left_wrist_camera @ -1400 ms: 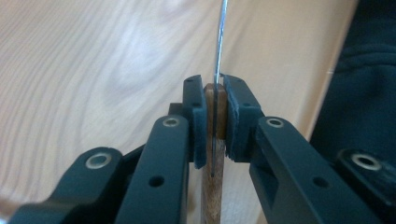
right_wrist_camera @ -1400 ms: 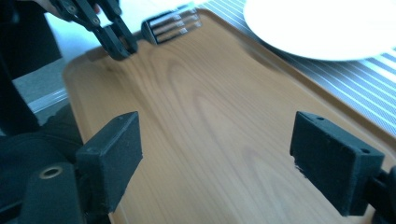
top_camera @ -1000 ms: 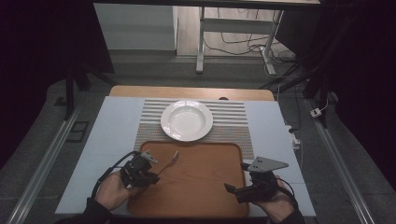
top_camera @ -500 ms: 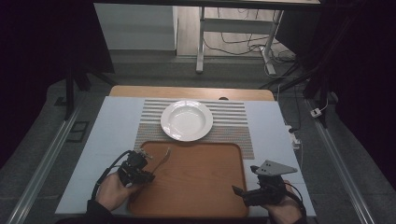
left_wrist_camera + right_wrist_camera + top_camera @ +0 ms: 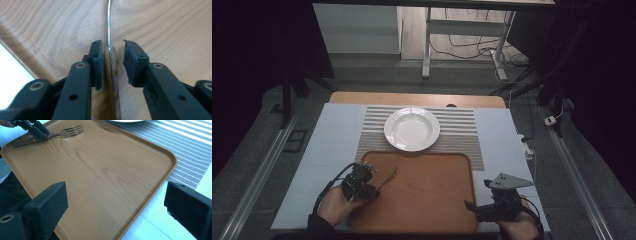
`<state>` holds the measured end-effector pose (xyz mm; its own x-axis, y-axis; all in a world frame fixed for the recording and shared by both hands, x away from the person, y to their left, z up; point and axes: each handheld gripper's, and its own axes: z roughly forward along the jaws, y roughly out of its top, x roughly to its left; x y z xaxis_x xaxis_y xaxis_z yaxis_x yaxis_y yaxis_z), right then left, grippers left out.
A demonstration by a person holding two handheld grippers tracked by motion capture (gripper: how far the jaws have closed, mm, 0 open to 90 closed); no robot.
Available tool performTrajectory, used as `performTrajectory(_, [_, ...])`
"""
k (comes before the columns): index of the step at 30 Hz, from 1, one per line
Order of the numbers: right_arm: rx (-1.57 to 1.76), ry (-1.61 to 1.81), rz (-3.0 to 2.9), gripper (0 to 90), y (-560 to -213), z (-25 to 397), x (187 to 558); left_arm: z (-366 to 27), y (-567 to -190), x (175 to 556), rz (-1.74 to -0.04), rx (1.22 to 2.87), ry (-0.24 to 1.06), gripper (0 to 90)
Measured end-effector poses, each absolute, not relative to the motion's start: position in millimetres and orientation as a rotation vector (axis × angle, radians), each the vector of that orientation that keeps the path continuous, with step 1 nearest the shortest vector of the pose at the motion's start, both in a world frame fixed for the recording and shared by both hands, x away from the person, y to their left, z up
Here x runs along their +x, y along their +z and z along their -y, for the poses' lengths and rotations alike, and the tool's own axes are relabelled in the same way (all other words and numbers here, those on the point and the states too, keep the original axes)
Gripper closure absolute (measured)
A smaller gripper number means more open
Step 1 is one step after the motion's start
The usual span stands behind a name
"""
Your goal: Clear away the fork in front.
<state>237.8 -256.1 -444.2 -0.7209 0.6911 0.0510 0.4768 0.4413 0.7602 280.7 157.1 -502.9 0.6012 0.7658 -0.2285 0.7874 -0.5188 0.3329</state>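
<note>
Wooden tray (image 5: 427, 200) on pale table, striped mat (image 5: 462, 131) and plate (image 5: 412, 129) beyond. Left gripper (image 5: 371, 189) straddles fork (image 5: 387, 178) handle at tray's left edge, jaws slightly apart. Right gripper (image 5: 469, 206) wide open, near-right corner.

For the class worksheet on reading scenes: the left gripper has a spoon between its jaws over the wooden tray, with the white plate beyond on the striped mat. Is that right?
Not quite. It is a fork, not a spoon: the right gripper view shows its tines. The rest stands: the left gripper has it between its jaws over the wooden tray, with the white plate beyond on the striped mat.
</note>
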Motion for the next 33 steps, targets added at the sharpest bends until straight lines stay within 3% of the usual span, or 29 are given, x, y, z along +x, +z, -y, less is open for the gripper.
performTrajectory(5, [1.045,1.154,-2.436,3.1,-446,260,239,-165,-489,282,-1.224,2.359,-0.030,61.2])
performTrajectory(13, [1.059,1.133,-2.436,0.7,-447,261,239,-169,-474,292,-1.146,2.297,0.008,83.0])
performTrajectory(17, [1.070,1.116,-2.431,0.4,-446,261,238,-165,-475,299,-1.118,2.289,0.007,88.5])
performTrajectory(33, [1.087,1.078,-2.417,0.0,-447,261,238,-156,-496,335,-1.096,2.281,0.002,88.8])
